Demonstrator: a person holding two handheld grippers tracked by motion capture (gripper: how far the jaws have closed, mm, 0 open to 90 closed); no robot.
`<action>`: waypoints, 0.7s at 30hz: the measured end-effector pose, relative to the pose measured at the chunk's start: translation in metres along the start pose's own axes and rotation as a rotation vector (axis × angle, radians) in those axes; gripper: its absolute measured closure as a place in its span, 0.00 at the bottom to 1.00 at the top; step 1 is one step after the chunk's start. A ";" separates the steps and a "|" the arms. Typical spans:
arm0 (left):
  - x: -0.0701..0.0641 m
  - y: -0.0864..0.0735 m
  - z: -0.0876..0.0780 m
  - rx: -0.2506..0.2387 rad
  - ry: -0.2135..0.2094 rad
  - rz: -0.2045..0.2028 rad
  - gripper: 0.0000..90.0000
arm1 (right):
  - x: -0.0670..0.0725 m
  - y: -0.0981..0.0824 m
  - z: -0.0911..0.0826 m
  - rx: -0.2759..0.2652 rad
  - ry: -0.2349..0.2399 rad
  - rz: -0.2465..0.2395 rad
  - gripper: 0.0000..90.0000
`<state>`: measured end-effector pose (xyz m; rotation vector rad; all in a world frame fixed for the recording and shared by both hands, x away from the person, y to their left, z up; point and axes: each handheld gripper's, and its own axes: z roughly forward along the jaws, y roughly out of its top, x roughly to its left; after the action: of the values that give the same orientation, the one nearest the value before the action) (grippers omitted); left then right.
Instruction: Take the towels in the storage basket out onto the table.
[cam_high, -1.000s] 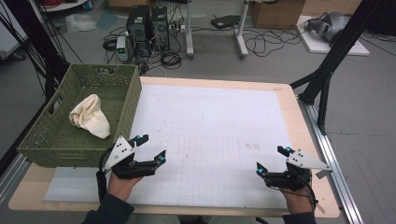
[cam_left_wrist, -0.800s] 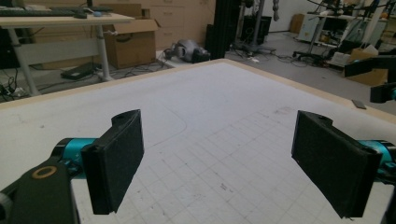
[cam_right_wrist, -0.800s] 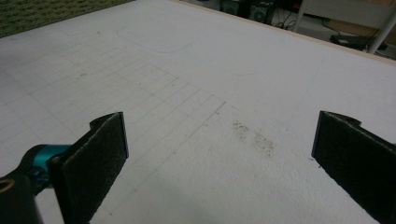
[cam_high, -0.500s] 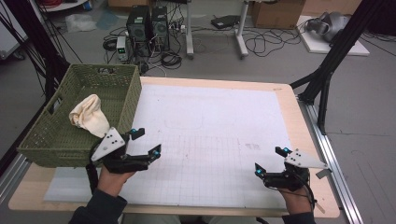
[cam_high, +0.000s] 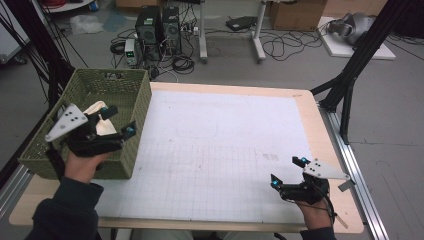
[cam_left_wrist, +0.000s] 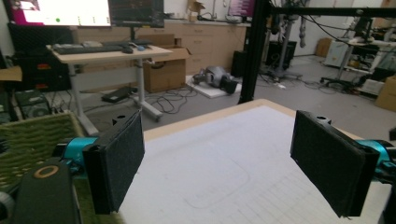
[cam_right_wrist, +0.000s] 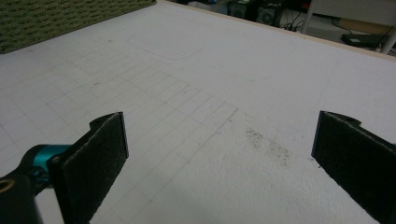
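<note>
In the high view the left claw (cam_high: 116, 121) hangs over the near right part of the green basket (cam_high: 50, 150), its jaws spread apart with nothing between them; under it, inside the basket, lies a cream cloth (cam_high: 100, 120), partly hidden by the claw, and whether the jaws touch it cannot be told; the basket stands on the left end of the counter (cam_high: 310, 115), its right wall just beside the white gridded mat (cam_high: 220, 150); the right claw (cam_high: 287, 171) sits low over the mat's near right corner, well apart from the basket, its jaws open and empty.

In the left gripper view the left claw (cam_left_wrist: 224, 168) looks out across the mat (cam_left_wrist: 224, 154), its two black pads wide apart and holding nothing; the basket's woven green rim (cam_left_wrist: 32, 140) shows at the left, beside the left pad.

In the right gripper view the right claw (cam_right_wrist: 219, 158) has its pads far apart over the bare mat (cam_right_wrist: 196, 70), close above its grid lines and a dark speckled smudge (cam_right_wrist: 268, 144); a strip of the basket's wall (cam_right_wrist: 56, 18) shows at the far upper left.
</note>
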<state>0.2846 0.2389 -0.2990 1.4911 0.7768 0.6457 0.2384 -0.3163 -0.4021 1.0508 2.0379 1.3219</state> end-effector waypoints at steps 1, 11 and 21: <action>0.011 0.007 -0.004 -0.008 0.010 0.004 0.20 | 0.000 0.000 0.000 0.000 0.000 -0.001 0.03; 0.070 0.011 -0.008 0.031 0.125 -0.022 0.20 | 0.002 0.001 0.001 0.003 -0.001 -0.006 0.03; 0.103 0.000 -0.003 0.096 0.212 -0.063 0.20 | 0.003 0.001 0.004 0.018 -0.001 -0.014 0.03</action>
<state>0.3457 0.3221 -0.3046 1.4941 1.0262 0.7355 0.2393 -0.3114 -0.4031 1.0428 2.0564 1.2987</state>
